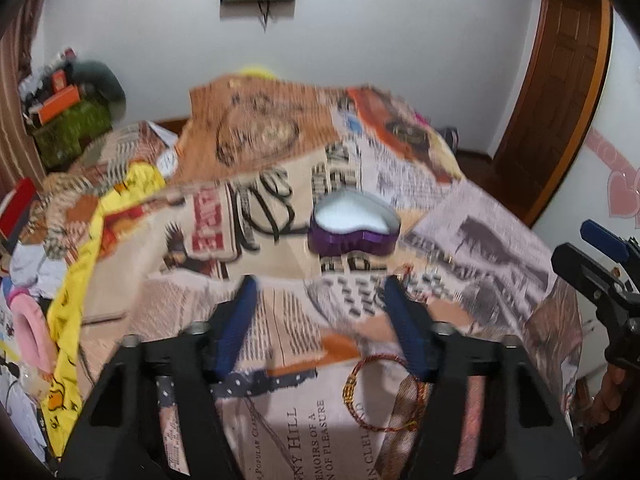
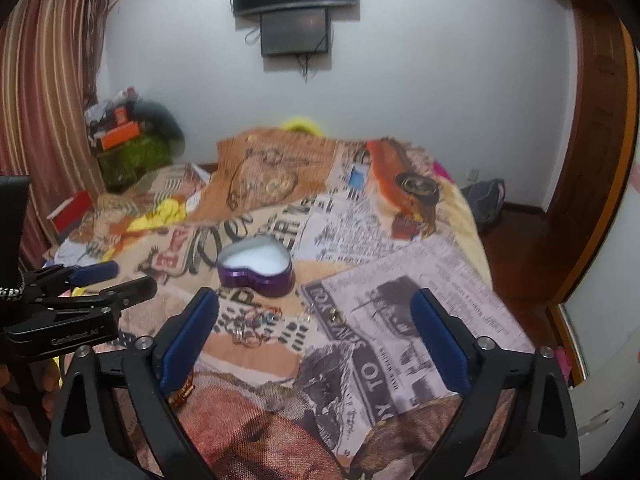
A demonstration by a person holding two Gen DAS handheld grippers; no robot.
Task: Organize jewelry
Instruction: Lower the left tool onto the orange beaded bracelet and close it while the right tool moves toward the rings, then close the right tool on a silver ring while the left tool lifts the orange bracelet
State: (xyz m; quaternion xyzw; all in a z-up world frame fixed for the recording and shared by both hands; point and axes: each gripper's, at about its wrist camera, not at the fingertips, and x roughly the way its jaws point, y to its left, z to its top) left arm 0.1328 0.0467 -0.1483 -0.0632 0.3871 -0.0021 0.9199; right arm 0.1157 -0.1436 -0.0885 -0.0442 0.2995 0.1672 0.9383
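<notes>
While both grippers hover over the bed with fingers spread and nothing between them, the jewelry lies loose on the printed bedspread (image 2: 400, 300). The left gripper (image 1: 318, 292) hangs just above a thin red-and-gold thread bracelet (image 1: 372, 396), which lies flat on the cloth near its right finger. The right gripper (image 2: 314, 312) faces a small tangle of chains and rings (image 2: 250, 324) and a little earring-like piece (image 2: 332, 313) just beside it; the blur hides their exact make. Past these sits an open purple heart-shaped tin (image 2: 256, 268) with a white lining, probably where the pieces belong.

All of it looks very light, limp and thin, so it will likely sag, slip from smooth pads and snag on the woven cloth. The bracelet is best pinched across its beaded gold section, where there is some bulk. The tangle calls for a pinch at its thickest knot, lifted slowly so nothing drops.
</notes>
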